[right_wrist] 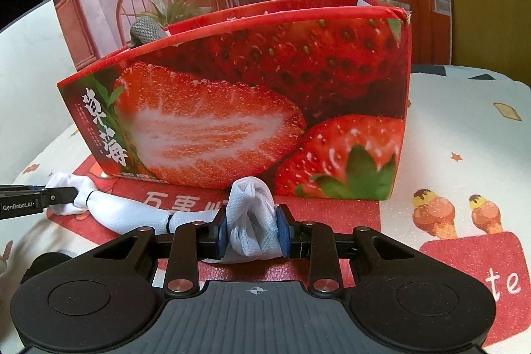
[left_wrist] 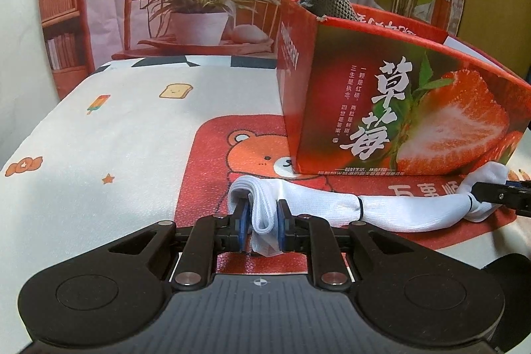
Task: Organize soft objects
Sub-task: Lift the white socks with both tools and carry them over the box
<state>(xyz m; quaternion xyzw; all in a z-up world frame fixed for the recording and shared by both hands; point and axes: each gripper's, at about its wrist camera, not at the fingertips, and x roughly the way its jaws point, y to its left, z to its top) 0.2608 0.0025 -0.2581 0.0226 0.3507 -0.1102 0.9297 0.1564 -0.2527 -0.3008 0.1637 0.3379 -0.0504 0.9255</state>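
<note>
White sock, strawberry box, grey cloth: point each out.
white sock (left_wrist: 391,208), left wrist view, mid-length between the two grippers.
strawberry box (right_wrist: 232,108), right wrist view, printed front wall.
grey cloth (left_wrist: 332,0), left wrist view, knit part sticking above the box rim.

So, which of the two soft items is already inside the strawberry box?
The grey knitted item, poking above the box rim. The white sock lies stretched on the mat in front, pinched at both ends.

Matte black left claw and right claw: blue pads, silver pivot screws, ribbed grey base, white crosshair mark.
</note>
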